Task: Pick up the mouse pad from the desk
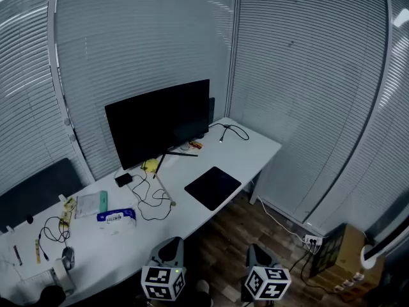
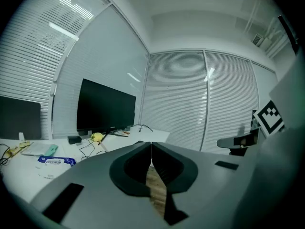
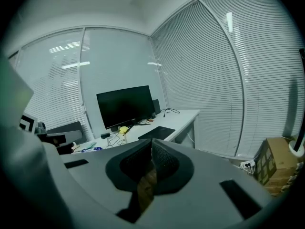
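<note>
My left gripper (image 2: 151,147) and right gripper (image 3: 151,144) are both closed tight on nothing, well short of the desk (image 1: 259,147). The black mouse pad (image 1: 213,187) lies flat near its front edge. I judge it light, thin and floppy, best pinched at the edge-side corner. The monitor (image 1: 158,121) and loose cables (image 1: 151,200) sit clear of it

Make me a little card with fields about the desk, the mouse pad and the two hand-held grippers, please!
desk: white, cluttered toward its left end
mouse pad: black, lying flat near the desk's front edge, untouched
monitor: screen dark, standing behind and to the left of the mouse pad
left hand-held gripper: jaws together, nothing held, short of the desk
right hand-held gripper: jaws together, nothing held, short of the desk
pick-up: not yet done
</note>
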The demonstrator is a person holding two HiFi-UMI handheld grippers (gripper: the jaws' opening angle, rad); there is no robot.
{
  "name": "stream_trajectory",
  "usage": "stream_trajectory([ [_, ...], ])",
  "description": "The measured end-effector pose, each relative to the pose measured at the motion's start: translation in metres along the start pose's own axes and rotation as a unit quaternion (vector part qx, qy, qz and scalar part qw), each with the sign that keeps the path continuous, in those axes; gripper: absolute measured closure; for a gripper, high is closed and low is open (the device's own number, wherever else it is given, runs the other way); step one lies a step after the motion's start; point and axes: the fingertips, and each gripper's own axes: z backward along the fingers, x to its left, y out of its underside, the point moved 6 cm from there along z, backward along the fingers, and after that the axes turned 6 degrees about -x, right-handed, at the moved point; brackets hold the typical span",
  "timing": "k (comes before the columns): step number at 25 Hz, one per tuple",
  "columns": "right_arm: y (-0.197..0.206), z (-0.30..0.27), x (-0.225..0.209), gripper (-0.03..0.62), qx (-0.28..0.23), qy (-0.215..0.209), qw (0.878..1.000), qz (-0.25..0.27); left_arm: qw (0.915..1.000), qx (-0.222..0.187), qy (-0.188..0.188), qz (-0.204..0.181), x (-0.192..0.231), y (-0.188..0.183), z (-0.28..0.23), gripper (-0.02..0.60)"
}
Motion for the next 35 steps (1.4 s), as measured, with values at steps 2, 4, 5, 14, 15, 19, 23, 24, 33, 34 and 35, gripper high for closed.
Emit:
stream_trajectory([
  [2, -0.003, -0.008, -0.001, 0.560, -0.001, -0.002, 1.000, 0.003, 1.0000, 0.002, 0.003, 0.000, 0.000, 0.001, -0.009, 0.560],
  [4, -0.007, -0.016, -0.005, 0.560, -0.001, -0.005, 1.000, 0.009, 1.0000, 0.003, 0.002, 0.002, -0.002, 0.001, -0.020, 0.560],
  [5, -0.010, -0.021, -0.007, 0.560, -0.001, -0.006, 1.000, 0.011, 1.0000, 0.003, 0.003, 0.004, -0.003, 0.000, -0.027, 0.560],
  [14, -0.034, -0.066, -0.026, 0.560, 0.000, -0.013, 0.999, 0.029, 0.9998, 0.009, 0.017, 0.006, -0.012, -0.005, -0.083, 0.560],
  [15, -0.038, -0.071, -0.027, 0.560, -0.002, -0.014, 0.999, 0.030, 0.9998, 0.008, 0.016, 0.005, -0.010, -0.007, -0.088, 0.560],
  [19, -0.048, -0.090, -0.035, 0.560, -0.007, -0.010, 1.000, 0.026, 0.9999, 0.006, 0.016, -0.004, -0.004, -0.016, -0.108, 0.560],
  [23, -0.052, -0.107, -0.045, 0.560, -0.006, -0.005, 1.000, 0.013, 0.9998, 0.010, 0.015, -0.013, 0.001, -0.021, -0.126, 0.560],
  [24, -0.051, -0.110, -0.046, 0.560, -0.004, -0.005, 1.000, 0.009, 0.9997, 0.012, 0.016, -0.014, 0.002, -0.021, -0.130, 0.560],
  [33, -0.068, -0.160, -0.034, 0.560, 0.009, -0.025, 0.999, 0.027, 0.9999, 0.012, 0.005, -0.001, 0.025, -0.024, -0.169, 0.560],
  [34, -0.071, -0.166, -0.033, 0.560, 0.008, -0.025, 0.999, 0.031, 1.0000, 0.009, 0.003, 0.001, 0.029, -0.025, -0.174, 0.560],
  [35, -0.075, -0.173, -0.031, 0.560, 0.007, -0.026, 0.999, 0.035, 1.0000, 0.006, 0.002, 0.004, 0.033, -0.026, -0.180, 0.560],
])
